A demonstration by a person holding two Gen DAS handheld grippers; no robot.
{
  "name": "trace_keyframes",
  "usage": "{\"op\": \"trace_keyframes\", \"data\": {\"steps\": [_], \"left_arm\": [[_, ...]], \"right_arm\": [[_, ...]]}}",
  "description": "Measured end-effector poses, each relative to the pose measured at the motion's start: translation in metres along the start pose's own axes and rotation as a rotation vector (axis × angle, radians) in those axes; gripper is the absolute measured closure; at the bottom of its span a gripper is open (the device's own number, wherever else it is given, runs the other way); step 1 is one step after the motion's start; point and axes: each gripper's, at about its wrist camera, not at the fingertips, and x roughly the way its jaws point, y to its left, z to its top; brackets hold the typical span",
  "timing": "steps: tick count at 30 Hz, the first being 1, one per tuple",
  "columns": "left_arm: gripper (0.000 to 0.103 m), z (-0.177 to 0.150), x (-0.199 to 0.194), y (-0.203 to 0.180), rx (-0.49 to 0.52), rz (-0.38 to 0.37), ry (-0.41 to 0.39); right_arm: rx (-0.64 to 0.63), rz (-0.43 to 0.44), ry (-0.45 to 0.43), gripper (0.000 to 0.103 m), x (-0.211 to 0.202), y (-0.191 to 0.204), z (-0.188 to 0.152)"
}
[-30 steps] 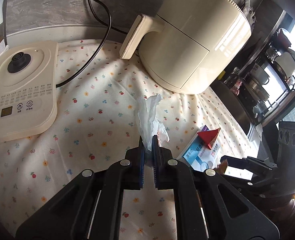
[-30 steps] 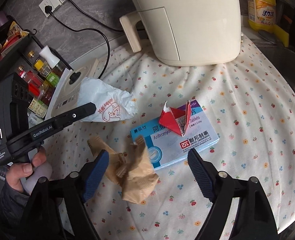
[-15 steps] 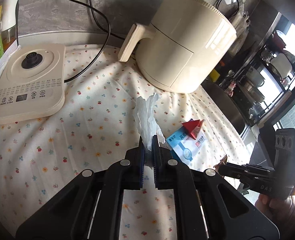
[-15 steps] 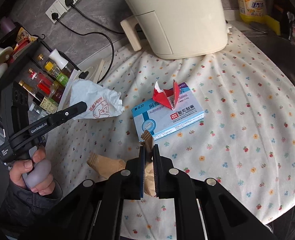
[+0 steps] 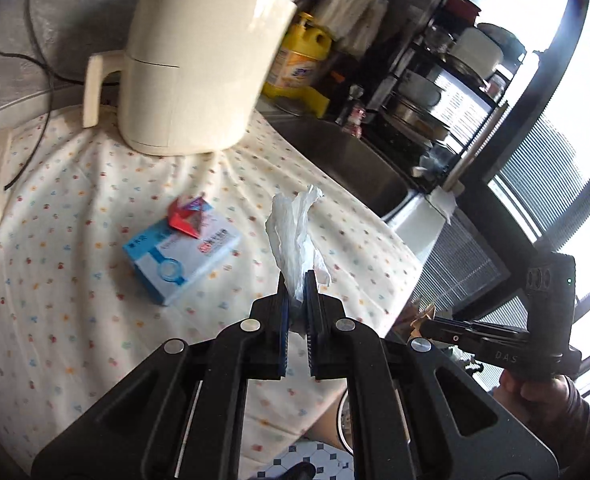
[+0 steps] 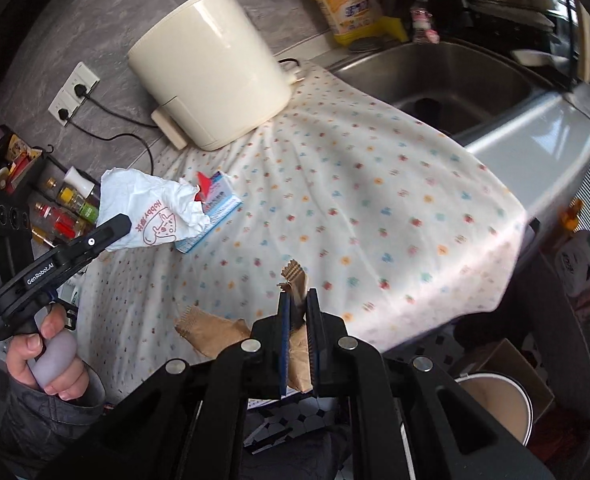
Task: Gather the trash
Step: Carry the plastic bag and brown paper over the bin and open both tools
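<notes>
Both grippers have lifted and swung toward the sink side since half a second ago, carrying their trash off the cloth. Now the left gripper (image 5: 298,286) is pressed together on a white crumpled wrapper (image 5: 297,232), which sticks up from between its fingertips above the flowered cloth (image 5: 75,280) covering the surface. From the right wrist view the same wrapper (image 6: 155,212), with red print, hangs in front of the left gripper (image 6: 111,232).

Pinched in the right gripper (image 6: 297,308) is a brown paper scrap (image 6: 295,280); one end pokes up between the fingertips and the rest trails down behind and to the left of them, near the cloth's front edge.

Left on the cloth are a blue and white medicine box (image 5: 183,254) with a red folded paper (image 5: 187,216) resting on its far end, well apart from both grippers. A cream air fryer (image 5: 195,64) stands behind them, and a steel sink (image 6: 455,80) lies beyond the cloth. A bin (image 6: 495,404) stands on the floor below the right gripper.
</notes>
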Motion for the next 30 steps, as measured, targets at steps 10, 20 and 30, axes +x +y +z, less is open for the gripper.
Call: {"op": "trace_keyframes", "data": {"steps": [10,20,30], "left_arm": [[0.095,-0.039,0.045,-0.099,0.123,-0.109,0.122],[0.095,-0.089,0.068,-0.160,0.178,-0.158,0.213],[0.095,-0.137,0.076,-0.195,0.178,-0.166,0.260]], "right_arm": [[0.157,-0.095,-0.007,0.094,-0.054,-0.095,-0.070],[0.241,-0.158,0.046,0.072,-0.075,-0.151,-0.129],[0.245,-0.153,0.019,0.048,-0.108,-0.175,-0.160]]}}
